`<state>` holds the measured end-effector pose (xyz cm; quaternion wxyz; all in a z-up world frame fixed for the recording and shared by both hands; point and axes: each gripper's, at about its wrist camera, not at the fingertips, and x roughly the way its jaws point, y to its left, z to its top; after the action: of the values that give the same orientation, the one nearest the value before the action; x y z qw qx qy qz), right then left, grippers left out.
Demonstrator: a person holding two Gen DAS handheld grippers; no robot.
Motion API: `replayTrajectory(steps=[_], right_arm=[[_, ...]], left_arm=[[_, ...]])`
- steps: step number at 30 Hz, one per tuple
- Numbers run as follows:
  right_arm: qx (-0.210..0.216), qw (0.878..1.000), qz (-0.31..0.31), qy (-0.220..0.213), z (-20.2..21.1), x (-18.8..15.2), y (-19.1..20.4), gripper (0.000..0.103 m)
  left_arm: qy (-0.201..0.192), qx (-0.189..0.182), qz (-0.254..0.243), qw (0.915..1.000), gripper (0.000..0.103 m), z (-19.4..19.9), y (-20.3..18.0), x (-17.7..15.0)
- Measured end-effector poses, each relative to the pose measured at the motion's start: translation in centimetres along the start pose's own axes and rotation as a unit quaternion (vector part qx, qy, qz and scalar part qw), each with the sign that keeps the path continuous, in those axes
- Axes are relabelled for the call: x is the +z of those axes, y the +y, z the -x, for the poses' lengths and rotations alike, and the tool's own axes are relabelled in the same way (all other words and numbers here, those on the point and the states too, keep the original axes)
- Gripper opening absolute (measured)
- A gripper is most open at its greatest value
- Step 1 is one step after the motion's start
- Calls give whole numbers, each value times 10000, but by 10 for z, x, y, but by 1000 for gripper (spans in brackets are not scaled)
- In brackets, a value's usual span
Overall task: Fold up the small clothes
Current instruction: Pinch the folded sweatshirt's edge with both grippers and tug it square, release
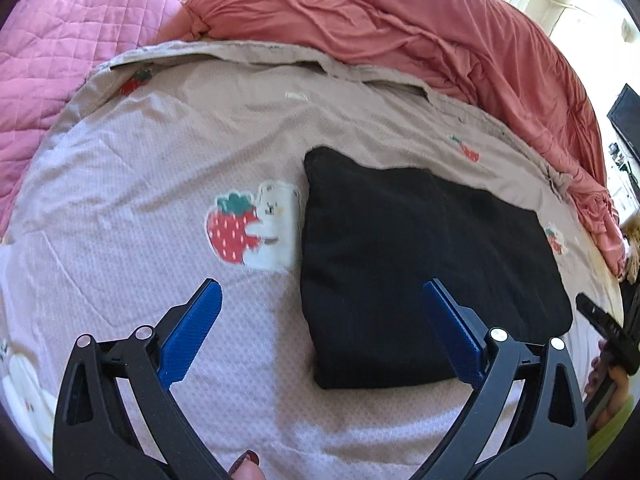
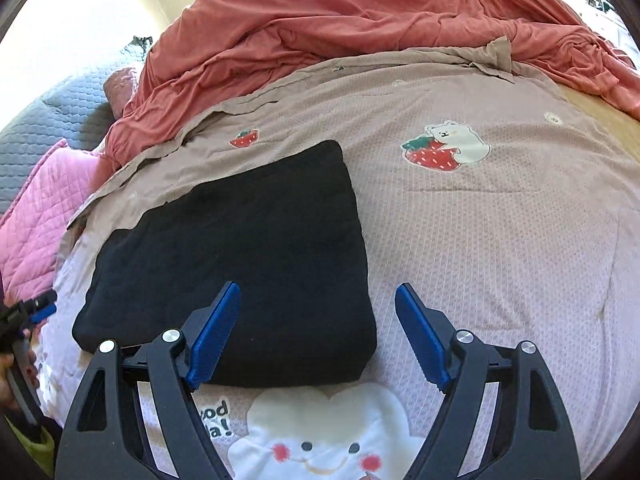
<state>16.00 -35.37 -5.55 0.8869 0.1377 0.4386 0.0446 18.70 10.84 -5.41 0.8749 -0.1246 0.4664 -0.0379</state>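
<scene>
A black garment (image 1: 420, 264) lies folded into a thick rectangle on the pale quilt (image 1: 140, 208) printed with strawberries and bears. My left gripper (image 1: 320, 286) hovers open above its near left corner, with nothing between its blue pads (image 1: 192, 332). In the right wrist view the same black garment (image 2: 240, 248) lies left of centre. My right gripper (image 2: 318, 290) is open over its near right corner, touching nothing. The right gripper (image 1: 600, 316) also shows at the right edge of the left wrist view, and the left gripper (image 2: 38, 308) at the left edge of the right wrist view.
A rumpled coral-red blanket (image 1: 400, 28) is heaped along the far side of the bed. A pink quilted cover (image 1: 68, 48) lies at the far left and a grey quilted one (image 2: 52, 112) beyond it. A large white bear print (image 2: 320, 436) sits on the quilt just below the garment.
</scene>
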Motion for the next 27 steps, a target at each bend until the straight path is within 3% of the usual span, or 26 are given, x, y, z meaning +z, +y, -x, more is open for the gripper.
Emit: replayTrajectory(steps=[12, 20, 25, 26, 27], right_arm=[[-57, 9997, 201, 90, -21, -1, 3, 78], [-96, 9987, 457, 213, -39, -2, 9, 78], [-42, 9982, 510, 310, -44, -4, 10, 49], [-25, 9984, 490, 295, -43, -4, 8, 46], [-19, 9985, 461, 284, -42, -4, 7, 39]], left_arm=[[523, -109, 42, 9986, 94, -38, 7, -17], [601, -233, 65, 9979, 94, -44, 6, -17], [694, -346, -5, 9970, 93, -48, -2, -21], [697, -362, -38, 9969, 90, -48, -4, -21], [696, -383, -56, 9968, 80, -49, -5, -22]])
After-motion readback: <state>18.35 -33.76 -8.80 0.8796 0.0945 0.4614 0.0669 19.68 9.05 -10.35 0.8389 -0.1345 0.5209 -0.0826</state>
